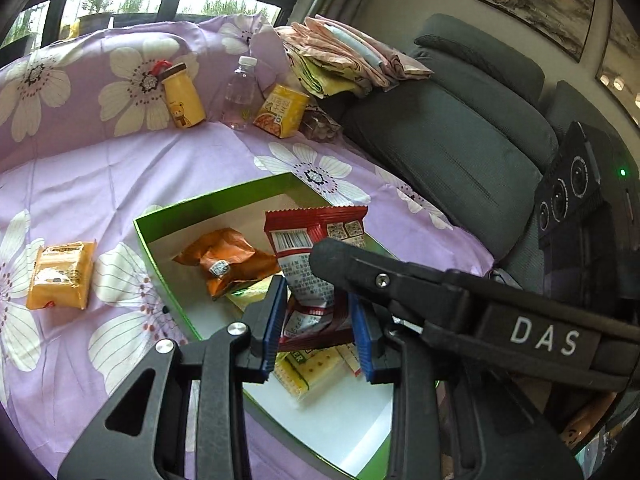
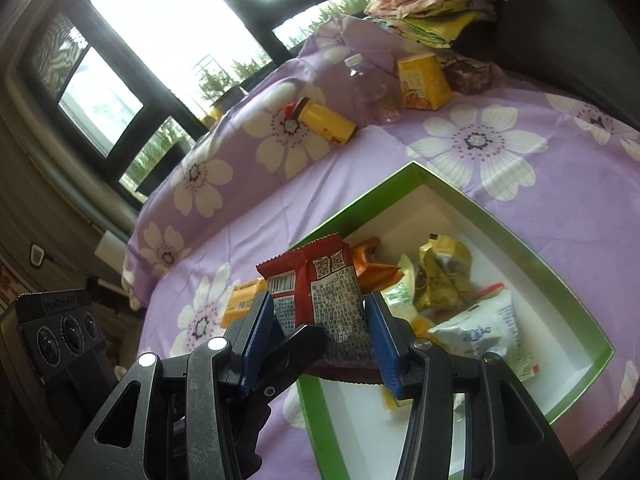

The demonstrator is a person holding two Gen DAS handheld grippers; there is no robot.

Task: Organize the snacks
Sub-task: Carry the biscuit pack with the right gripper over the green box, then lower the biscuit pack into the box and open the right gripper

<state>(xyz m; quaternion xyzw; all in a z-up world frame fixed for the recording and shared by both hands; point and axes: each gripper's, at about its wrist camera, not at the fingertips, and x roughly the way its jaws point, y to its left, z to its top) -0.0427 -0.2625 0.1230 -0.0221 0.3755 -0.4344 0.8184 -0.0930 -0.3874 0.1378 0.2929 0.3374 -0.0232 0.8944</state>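
1. A red snack packet (image 2: pixel 310 280) is clamped between the blue pads of both the left hand-held gripper (image 1: pixel 318 320) and the right hand-held gripper (image 2: pixel 318 332), each narrowly closed on it, above the box's near edge.
2. A green box (image 2: pixel 416 172) with a white interior lies open on the flowered purple bedsheet (image 1: pixel 120 184).
3. An orange packet (image 1: pixel 228 260), yellow cracker packs (image 1: pixel 304 372), a gold wrapper (image 2: pixel 440 276) and a white pouch (image 2: pixel 480 332) are held inside it.
4. An orange biscuit pack (image 1: pixel 60 274) lies on the sheet beside the box.
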